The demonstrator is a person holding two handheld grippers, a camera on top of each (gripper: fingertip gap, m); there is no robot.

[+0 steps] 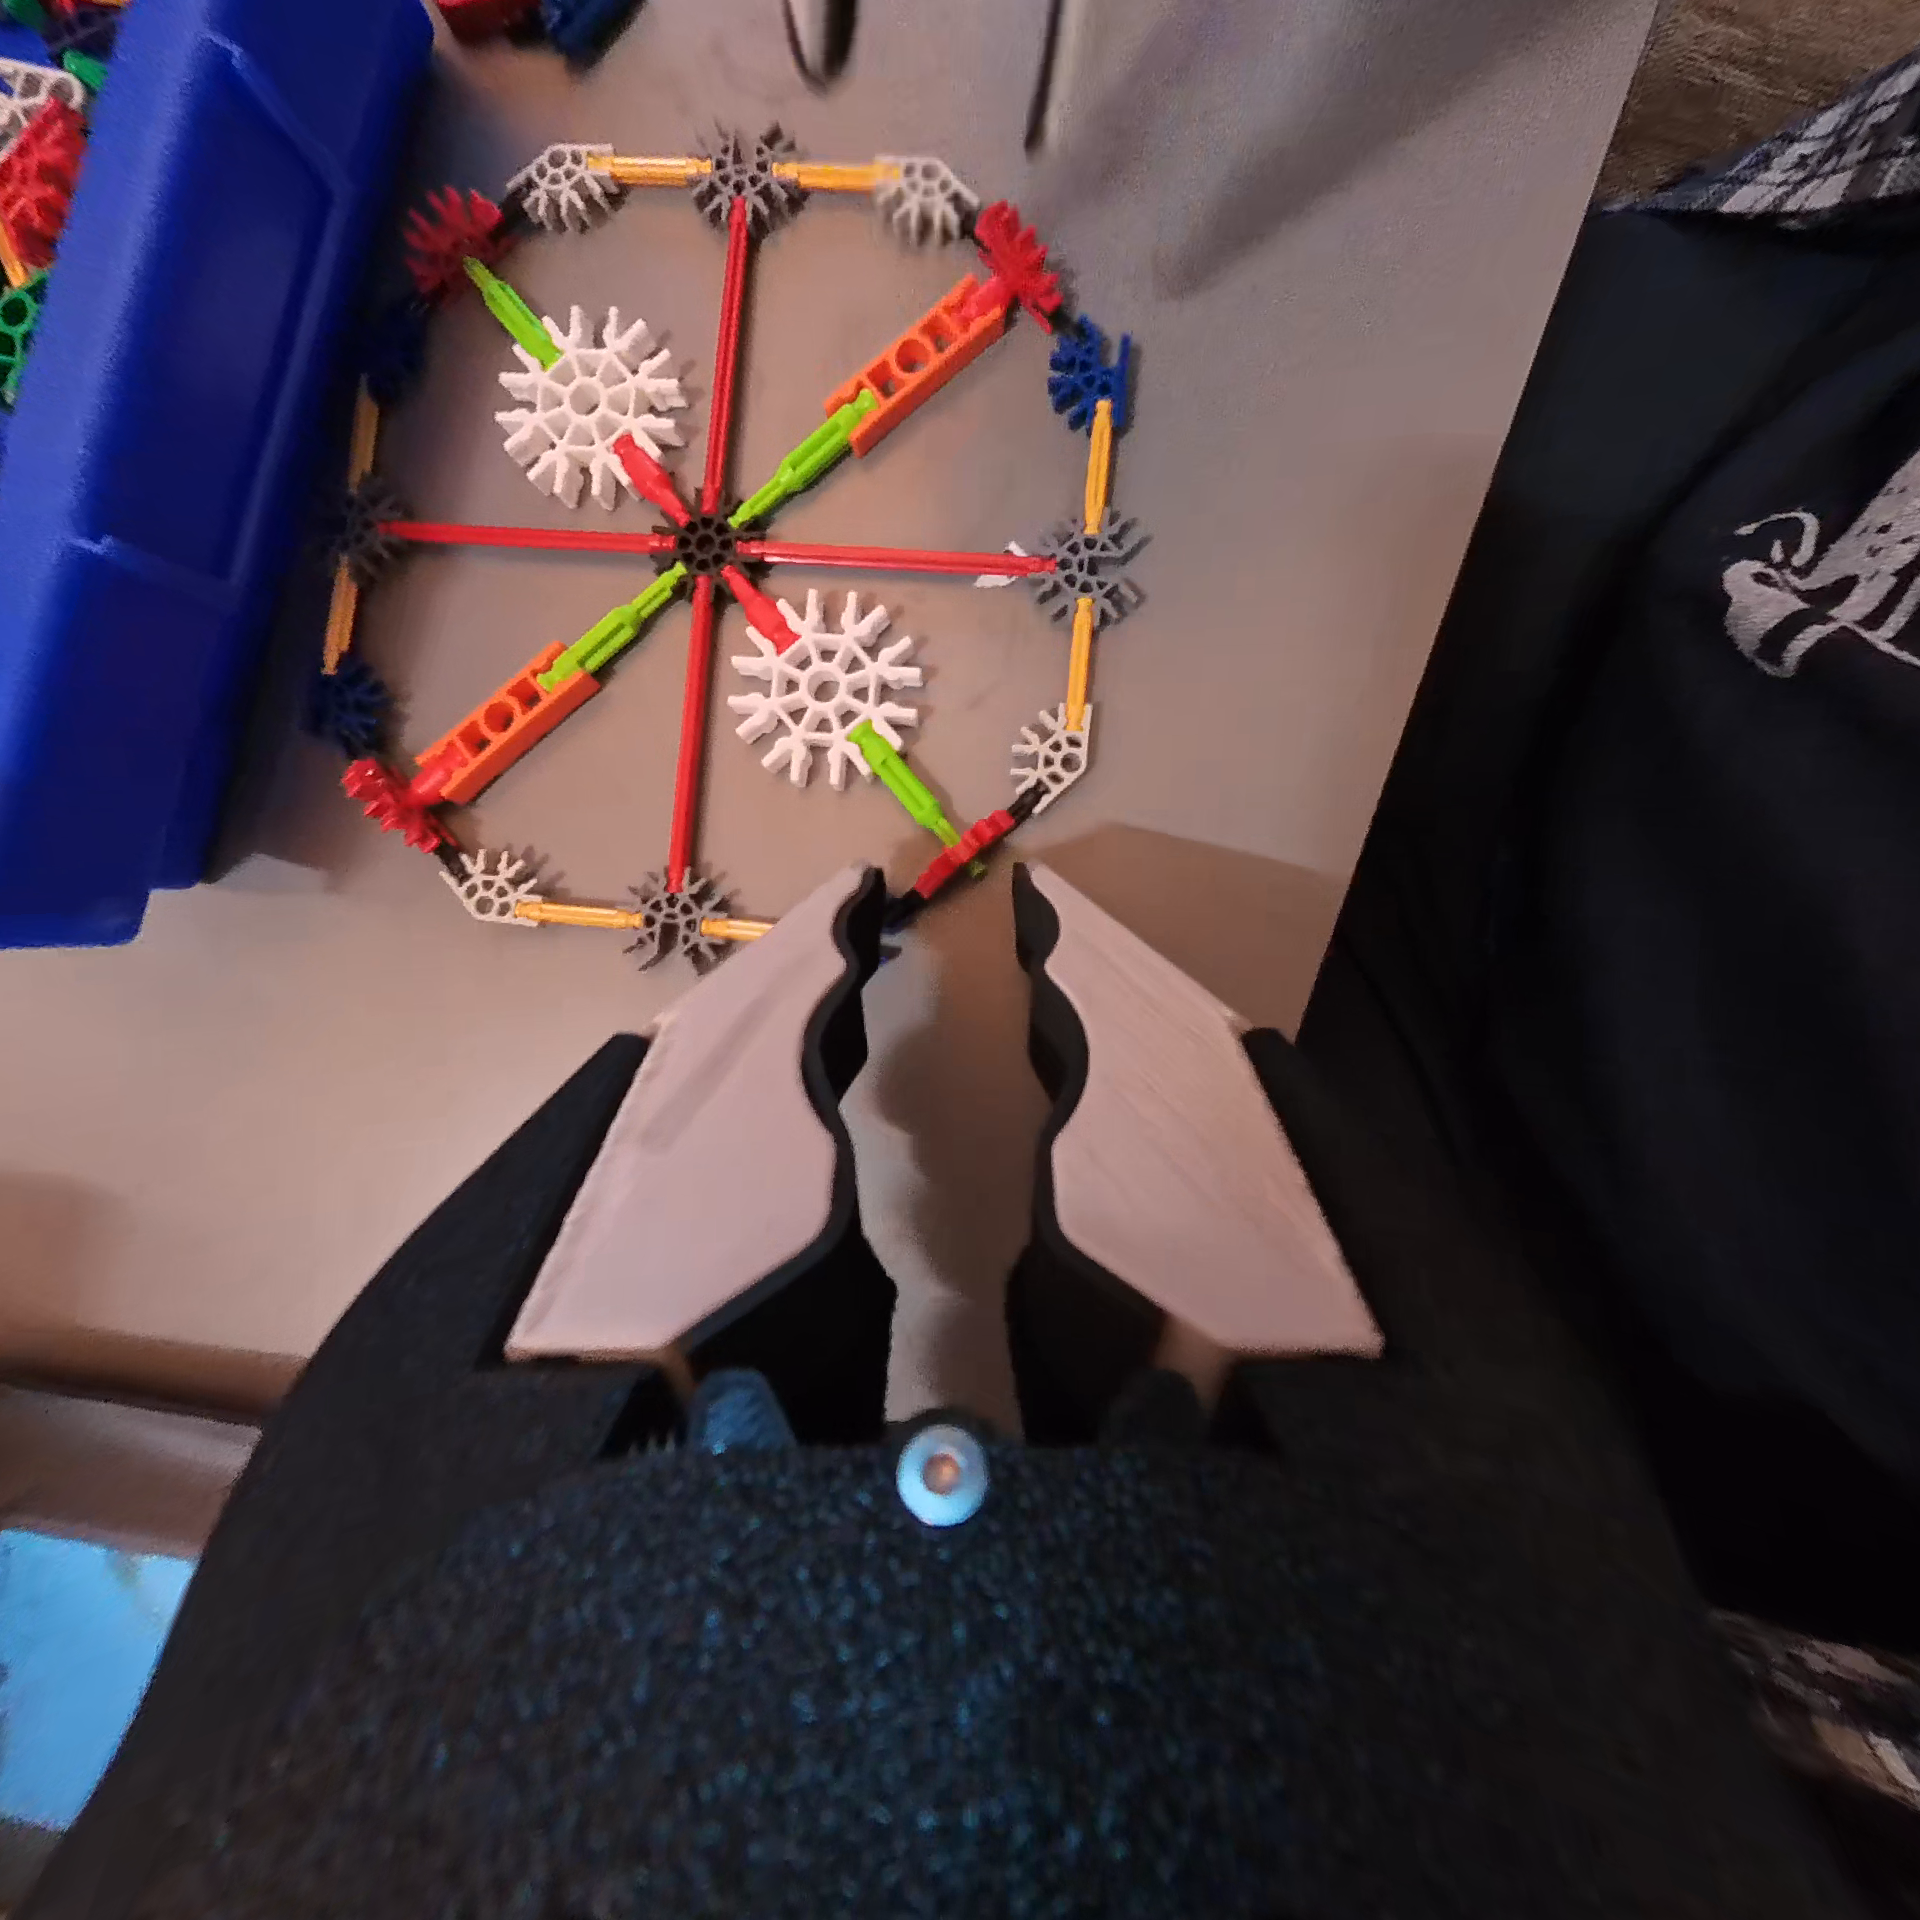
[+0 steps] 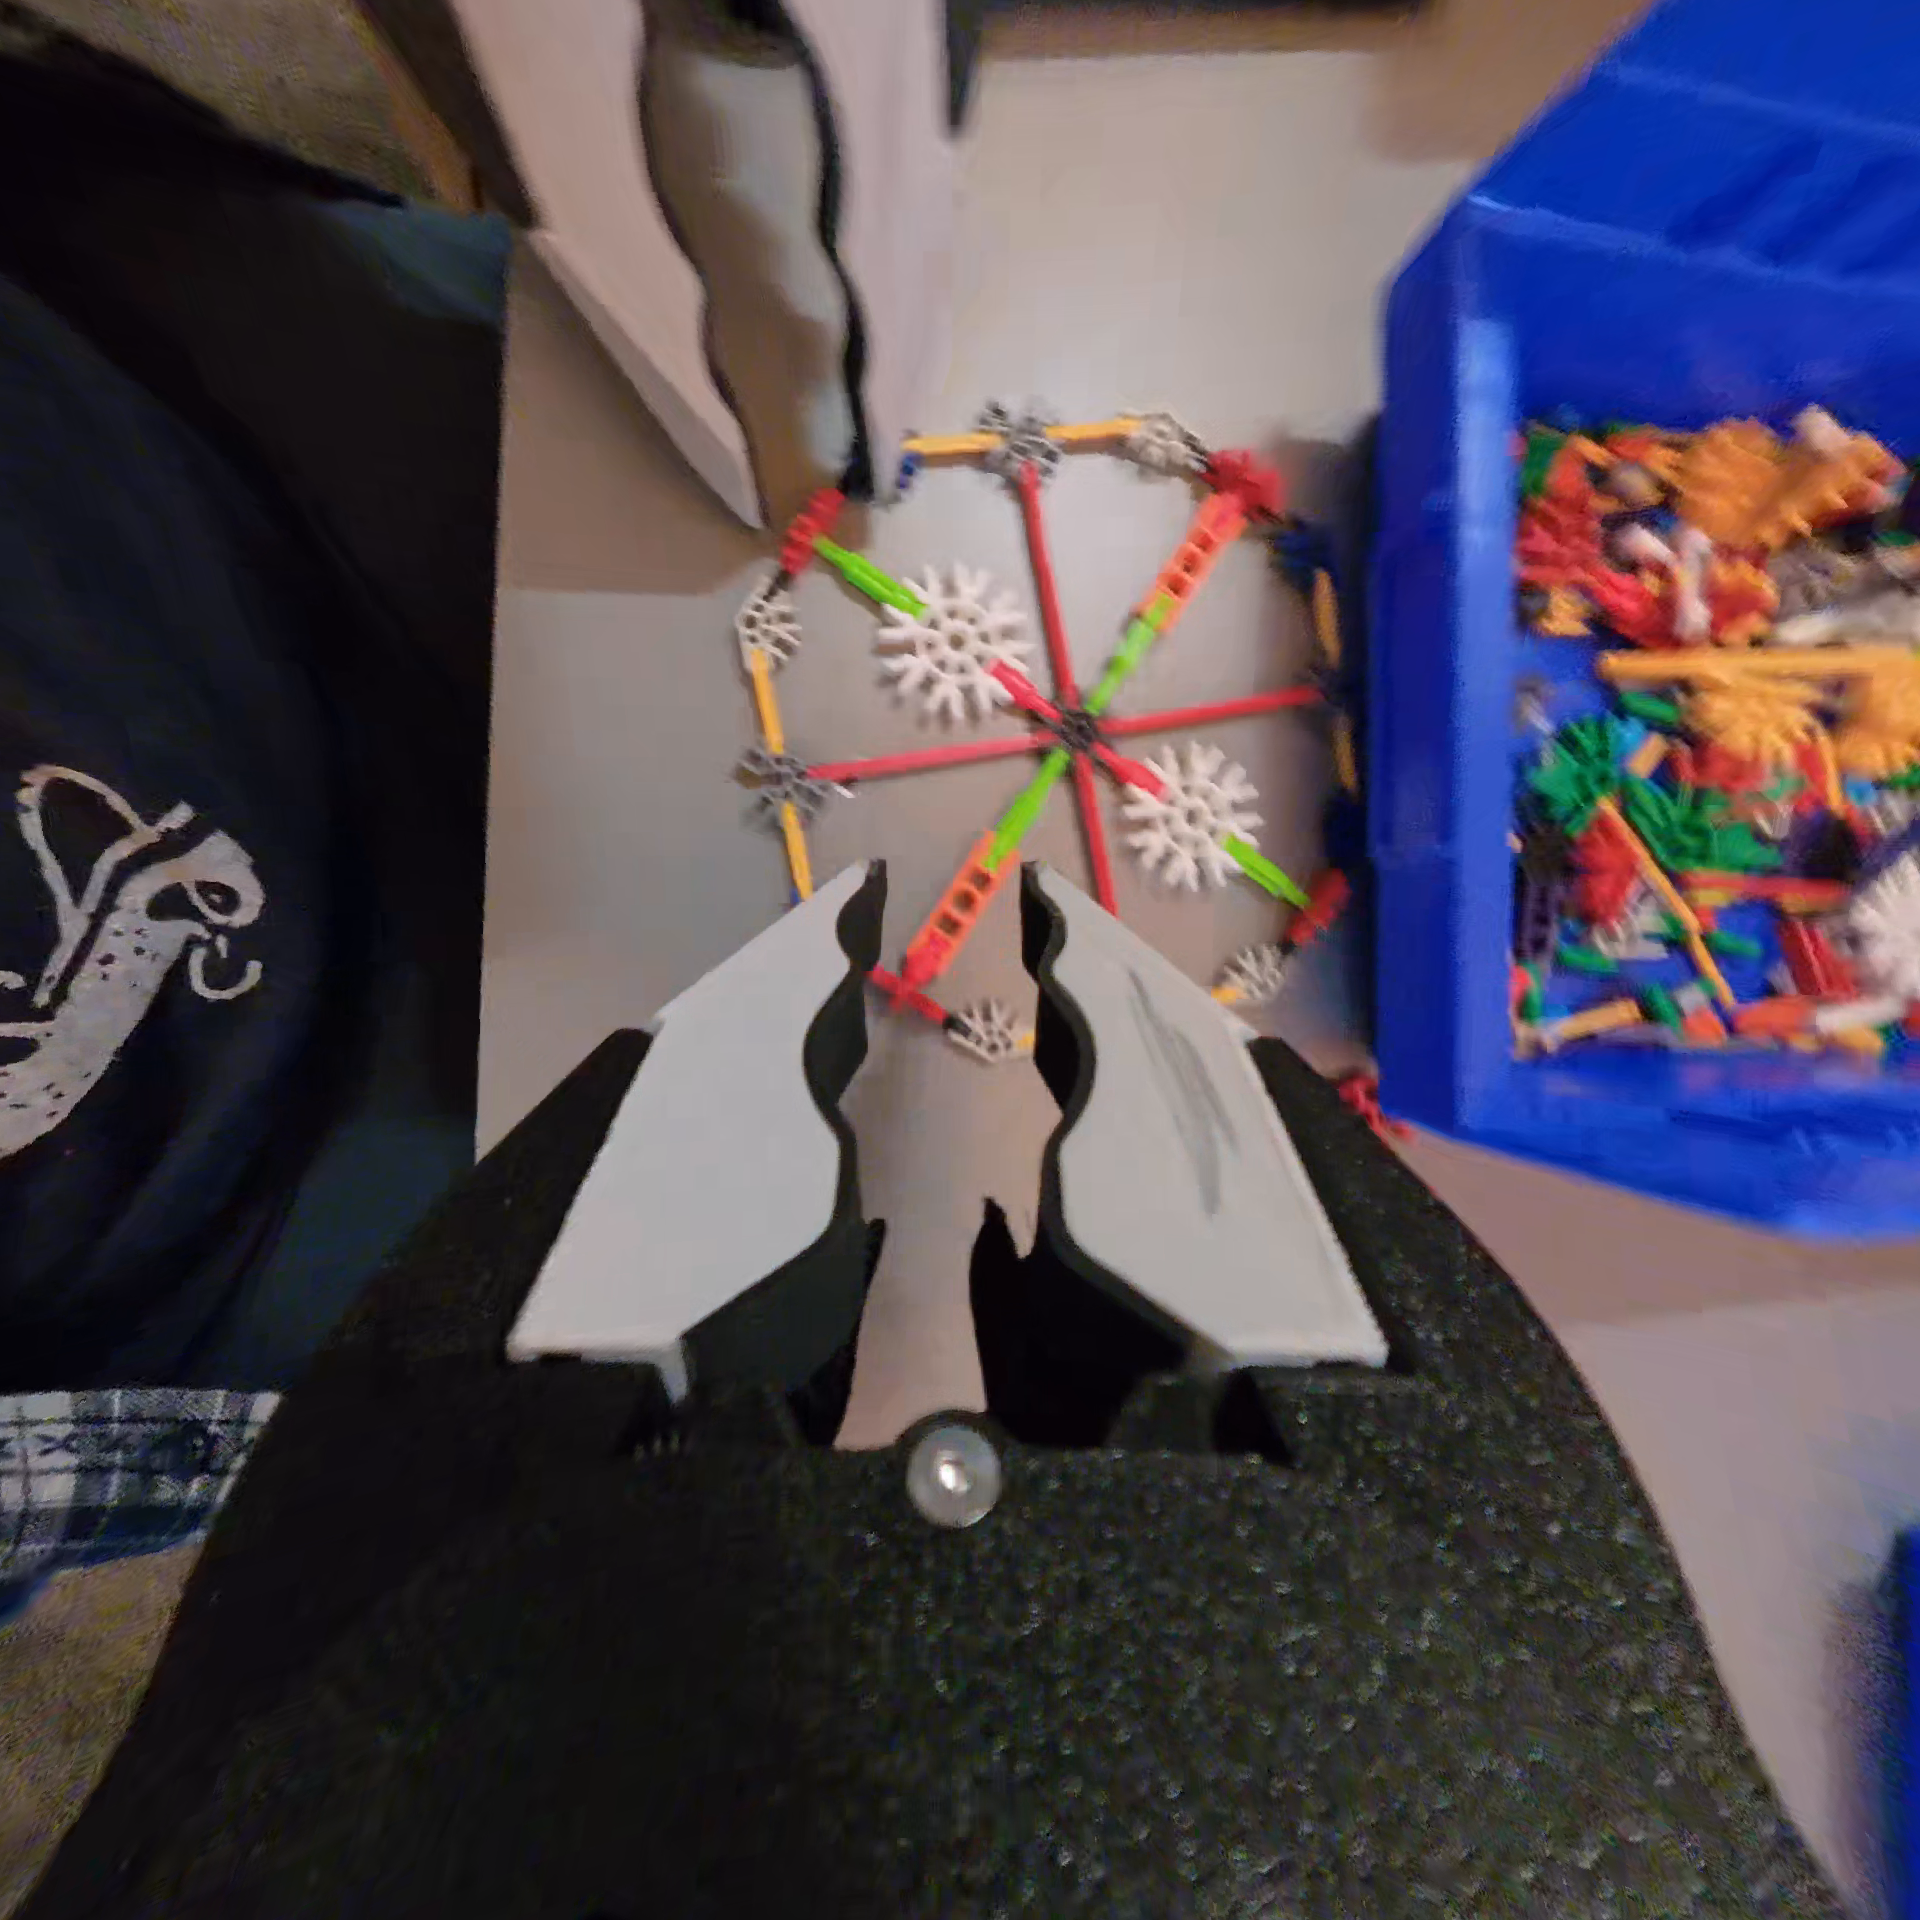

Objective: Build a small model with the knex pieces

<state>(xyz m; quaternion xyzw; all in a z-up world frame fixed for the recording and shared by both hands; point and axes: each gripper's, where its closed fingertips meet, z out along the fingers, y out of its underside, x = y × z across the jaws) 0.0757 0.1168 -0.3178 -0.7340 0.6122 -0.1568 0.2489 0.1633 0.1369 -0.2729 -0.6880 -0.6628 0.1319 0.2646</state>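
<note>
Only the right wrist view looks into the blue bin and shows its jumble of loose coloured rods and connectors; the left wrist view catches just its outer wall. The toy wheel lies flat on the grey counter, touching the bin. The left gripper angles down at the rim by a red connector, fingers slightly apart, gripping nothing. The right gripper hovers over an orange spoke piece, fingers likewise parted and empty.

glossy, seemingly plastic blue bin
</note>
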